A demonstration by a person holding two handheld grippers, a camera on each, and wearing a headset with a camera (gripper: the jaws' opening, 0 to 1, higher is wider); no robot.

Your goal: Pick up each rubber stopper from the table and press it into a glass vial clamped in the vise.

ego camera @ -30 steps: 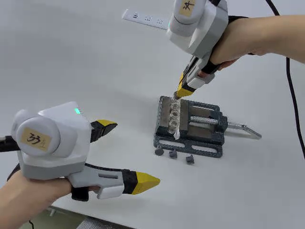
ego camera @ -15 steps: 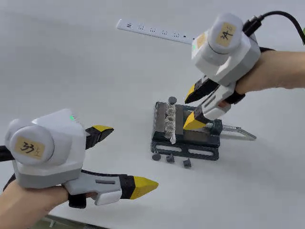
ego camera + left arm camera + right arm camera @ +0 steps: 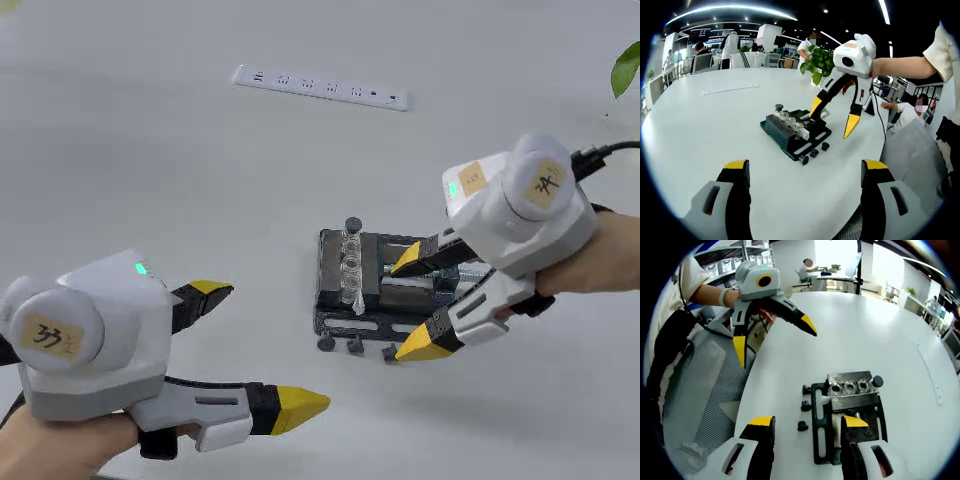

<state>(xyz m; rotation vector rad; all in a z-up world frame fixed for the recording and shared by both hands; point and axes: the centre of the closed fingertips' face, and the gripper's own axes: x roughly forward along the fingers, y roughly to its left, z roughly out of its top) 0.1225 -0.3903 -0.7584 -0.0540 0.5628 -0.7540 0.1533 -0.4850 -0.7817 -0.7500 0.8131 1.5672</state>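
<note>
A dark vise (image 3: 333,262) clamps a row of three glass vials (image 3: 350,268). The far vial carries a dark rubber stopper (image 3: 352,224); the other two stand open-topped. Three loose stoppers (image 3: 355,346) lie on the table along the vise's near side. My right gripper (image 3: 408,311) is open, hanging over the vise's near right corner, its lower tip just above the rightmost loose stopper (image 3: 390,352). My left gripper (image 3: 256,348) is open and holds nothing, well to the left of the vise. The right gripper view looks down on the vise (image 3: 818,435), vials (image 3: 847,387) and loose stoppers (image 3: 805,405).
A white power strip (image 3: 320,87) lies at the far side of the white table. The table's edge runs just below my left gripper. In the left gripper view a plant (image 3: 819,60) and people stand beyond the table; a mesh chair (image 3: 705,390) sits beside it.
My right gripper has left the far vial, opened, and dropped toward the near right of the vise. The stopper stays on that vial. The left gripper has hardly moved.
</note>
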